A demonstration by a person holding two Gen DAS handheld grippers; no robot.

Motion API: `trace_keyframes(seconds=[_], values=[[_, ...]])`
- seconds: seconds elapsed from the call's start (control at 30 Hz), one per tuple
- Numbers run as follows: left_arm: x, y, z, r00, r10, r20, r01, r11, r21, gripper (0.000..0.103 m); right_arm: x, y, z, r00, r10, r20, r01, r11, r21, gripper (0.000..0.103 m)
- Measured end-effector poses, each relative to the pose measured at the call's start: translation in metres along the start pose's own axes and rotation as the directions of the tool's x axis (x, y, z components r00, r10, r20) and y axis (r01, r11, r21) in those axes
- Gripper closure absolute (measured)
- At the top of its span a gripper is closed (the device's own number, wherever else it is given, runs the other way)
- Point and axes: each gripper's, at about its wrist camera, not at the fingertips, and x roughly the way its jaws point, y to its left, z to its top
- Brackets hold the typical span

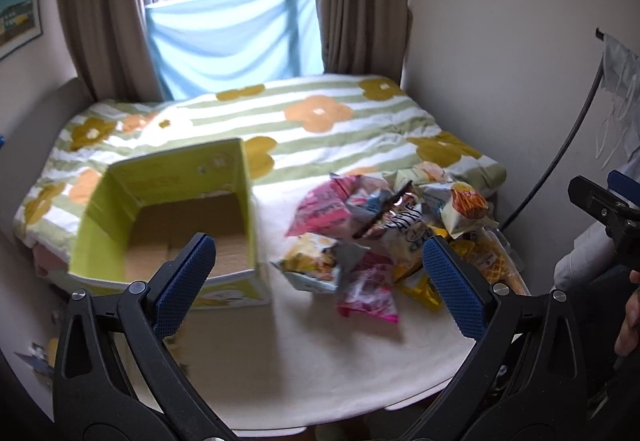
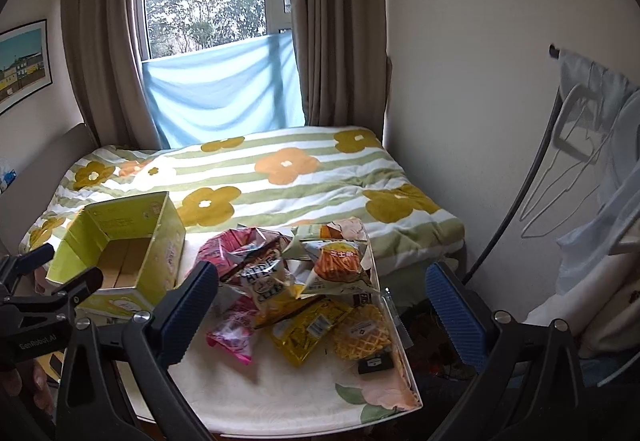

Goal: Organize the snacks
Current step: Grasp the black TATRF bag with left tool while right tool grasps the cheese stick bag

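A pile of snack packets (image 1: pixel 384 225) lies on the right part of a white-covered table (image 1: pixel 304 353); it also shows in the right wrist view (image 2: pixel 304 281). A pink packet (image 1: pixel 370 291) and a yellow waffle packet (image 2: pixel 362 331) lie at its near side. An open, empty yellow-green cardboard box (image 1: pixel 168 217) stands at the table's left, also in the right wrist view (image 2: pixel 120 257). My left gripper (image 1: pixel 320 281) is open and empty above the table, between box and pile. My right gripper (image 2: pixel 320 309) is open and empty above the pile's near edge.
A bed with a floral striped blanket (image 1: pixel 280 121) lies behind the table under a curtained window (image 2: pixel 216 1). A rack with hangers and clothes (image 2: pixel 592 169) stands at the right. A wall (image 1: pixel 500 41) runs along the right side.
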Motion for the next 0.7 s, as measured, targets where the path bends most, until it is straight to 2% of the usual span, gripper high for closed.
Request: trace_keyframes(seconds=[0.1,0.3,0.5,0.6,0.7], values=[[0.035,-0.019,0.005,0.997,-0.036,-0.061,0.034,0.999,-0.037,0.000,0.032,-0.017,0.005,0.998,0.026,-0.052,-0.026,1.000,0.011,0.000],[0.112,-0.051,0.002,0.973,-0.099,-0.209,0.070,0.987,-0.143,0.000,0.101,-0.047,0.013,0.981,0.082,-0.175,-0.079,0.997,0.025,0.000],[0.169,-0.068,-0.009,0.946,-0.138,-0.292,0.069,0.970,-0.234,0.000,0.162,-0.066,0.017,0.944,0.146,-0.296,-0.130,0.989,0.071,0.000],[0.196,-0.076,-0.016,0.927,-0.172,-0.333,0.076,0.957,-0.281,0.001,0.188,-0.069,0.014,0.923,0.168,-0.347,-0.142,0.985,0.097,0.000],[0.216,-0.082,-0.019,0.915,-0.185,-0.359,0.074,0.951,-0.301,0.001,0.207,-0.073,0.010,0.907,0.194,-0.374,-0.152,0.979,0.138,0.000]])
